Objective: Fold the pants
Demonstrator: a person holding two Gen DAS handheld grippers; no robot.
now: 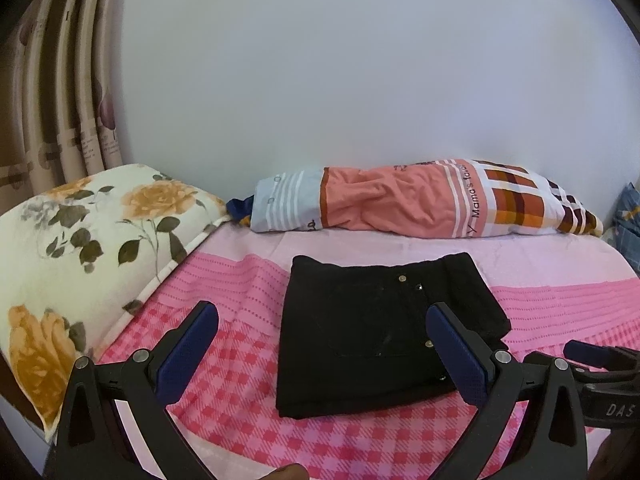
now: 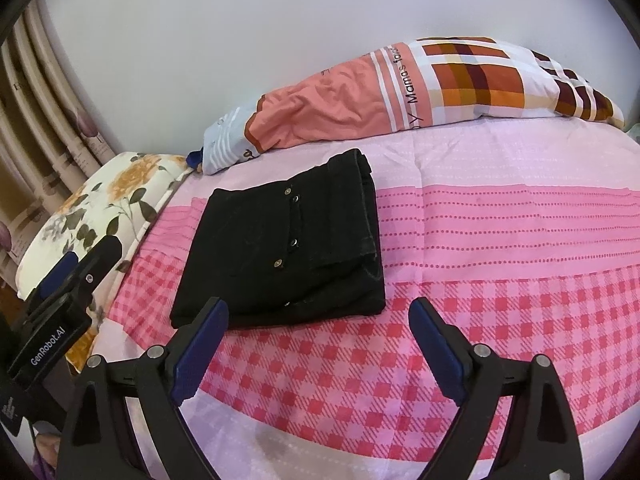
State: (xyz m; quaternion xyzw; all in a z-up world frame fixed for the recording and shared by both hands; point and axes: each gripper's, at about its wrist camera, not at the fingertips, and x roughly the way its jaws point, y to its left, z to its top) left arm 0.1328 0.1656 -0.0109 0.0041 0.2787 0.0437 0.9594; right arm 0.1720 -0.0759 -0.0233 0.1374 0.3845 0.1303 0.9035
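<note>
Pink checked bedspread (image 2: 500, 240) carries one folded black pants (image 2: 288, 240) and two pillows: floral (image 1: 80, 240), patchwork (image 1: 420, 200). We hold both grippers, left (image 1: 322, 320) and right (image 2: 318, 316), spread wide and empty, nothing blocking the pants.

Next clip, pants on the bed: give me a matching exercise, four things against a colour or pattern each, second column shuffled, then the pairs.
Things:
1. pants
2. bedsheet
3. left pillow
4. back pillow

Descriptions:
A. white with orange roses
B. pink, part checked
C. black, folded
D. salmon with a plaid end

Pairs: 1-C, 2-B, 3-A, 4-D
</note>
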